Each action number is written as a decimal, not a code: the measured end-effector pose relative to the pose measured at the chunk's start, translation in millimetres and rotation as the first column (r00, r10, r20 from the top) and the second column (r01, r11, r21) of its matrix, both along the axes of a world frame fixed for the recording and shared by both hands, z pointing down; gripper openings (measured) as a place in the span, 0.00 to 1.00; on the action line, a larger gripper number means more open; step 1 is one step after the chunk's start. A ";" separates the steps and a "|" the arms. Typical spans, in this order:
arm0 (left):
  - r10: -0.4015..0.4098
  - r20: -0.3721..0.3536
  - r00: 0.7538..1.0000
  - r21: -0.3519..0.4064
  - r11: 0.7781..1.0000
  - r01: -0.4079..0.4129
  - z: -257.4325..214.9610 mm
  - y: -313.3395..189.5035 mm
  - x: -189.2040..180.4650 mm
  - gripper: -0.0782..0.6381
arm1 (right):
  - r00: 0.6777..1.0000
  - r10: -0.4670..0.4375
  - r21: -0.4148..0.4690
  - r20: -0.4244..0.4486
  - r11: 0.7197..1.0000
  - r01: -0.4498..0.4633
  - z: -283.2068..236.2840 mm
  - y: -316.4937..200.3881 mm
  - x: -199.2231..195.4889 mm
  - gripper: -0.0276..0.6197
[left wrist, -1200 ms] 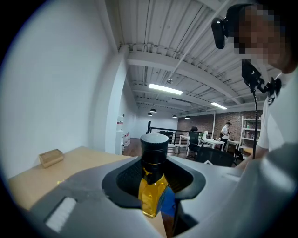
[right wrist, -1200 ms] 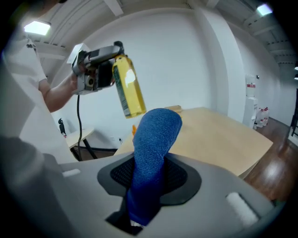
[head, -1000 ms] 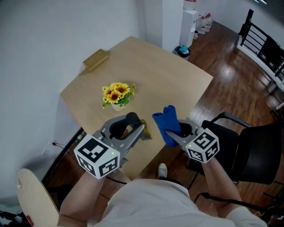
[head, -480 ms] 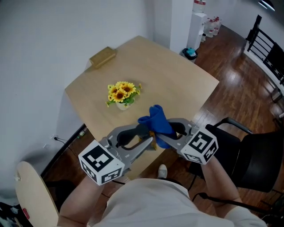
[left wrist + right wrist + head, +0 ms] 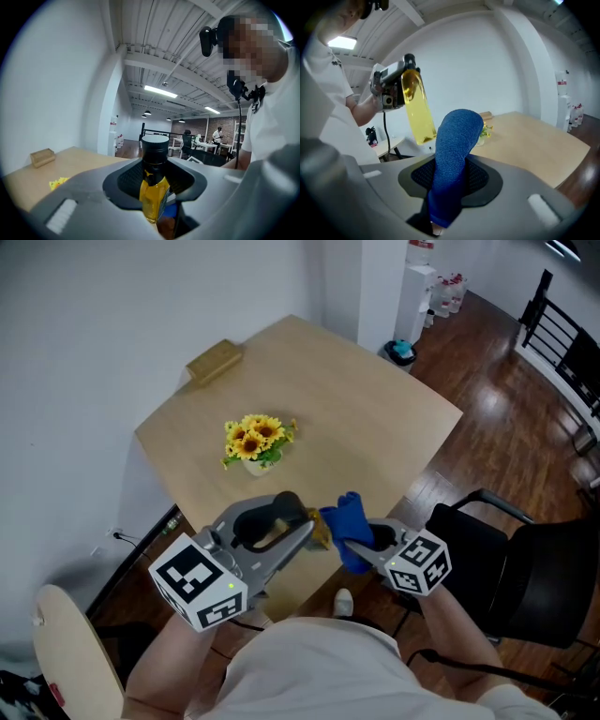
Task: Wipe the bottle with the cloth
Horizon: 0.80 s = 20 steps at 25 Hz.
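My left gripper (image 5: 296, 523) is shut on a clear bottle (image 5: 317, 536) of yellow liquid with a black cap (image 5: 284, 506), held in the air over the table's near edge. In the left gripper view the bottle (image 5: 153, 192) stands upright between the jaws, cap (image 5: 154, 147) on top. My right gripper (image 5: 362, 542) is shut on a rolled blue cloth (image 5: 347, 521), whose tip is close beside the bottle's bottom end; I cannot tell if they touch. In the right gripper view the cloth (image 5: 453, 154) rises from the jaws, with the bottle (image 5: 417, 110) up to its left.
A light wooden table (image 5: 375, 418) carries a small pot of sunflowers (image 5: 253, 441) and a wooden block (image 5: 214, 360) at its far corner. A black chair (image 5: 525, 568) stands to the right, a round wooden seat (image 5: 66, 662) at the lower left.
Half a second ago the cloth lay across the bottle's middle. It has since drawn back to the right, off the bottle, and the left gripper has tilted a little.
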<state>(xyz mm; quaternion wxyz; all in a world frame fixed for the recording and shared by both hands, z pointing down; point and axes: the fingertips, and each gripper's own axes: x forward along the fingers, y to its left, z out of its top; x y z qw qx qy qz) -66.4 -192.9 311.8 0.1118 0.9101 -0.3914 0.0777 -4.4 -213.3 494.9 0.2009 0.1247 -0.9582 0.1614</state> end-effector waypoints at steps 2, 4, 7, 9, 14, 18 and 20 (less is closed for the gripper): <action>-0.010 0.016 1.000 -0.004 1.000 0.010 4.1 -3.7 -2.4 0.31 | 0.998 0.045 0.057 0.040 0.997 -0.047 -31.8 -6.1 8.5 0.26; -0.015 0.029 0.999 -0.009 1.000 0.016 9.2 -7.5 -3.1 0.31 | 0.993 0.055 0.135 0.101 0.989 -0.068 -74.5 -6.7 11.4 0.26; -0.017 0.038 0.999 -0.019 1.000 0.018 17.8 -12.3 -1.6 0.31 | 0.980 0.027 0.239 0.198 0.968 -0.075 -135.3 4.6 5.3 0.26; -0.021 0.038 0.999 -0.024 0.999 0.021 21.7 -14.1 0.0 0.31 | 0.970 0.006 0.276 0.241 0.958 -0.075 -157.9 13.8 -2.1 0.26; -0.027 0.025 0.999 -0.018 0.999 0.027 18.0 -13.2 3.9 0.31 | 0.976 0.038 0.197 0.215 0.977 -0.082 -121.1 15.1 -11.8 0.26; -0.030 0.011 0.999 -0.003 1.000 0.030 4.9 -7.5 -1.5 0.31 | 0.989 0.073 0.093 0.126 0.992 -0.085 -61.1 13.2 -8.2 0.26; -0.035 0.009 0.999 0.007 0.999 0.035 -0.3 -3.8 -2.6 0.31 | 0.992 0.086 0.015 0.088 0.996 -0.087 -27.3 13.4 -4.2 0.26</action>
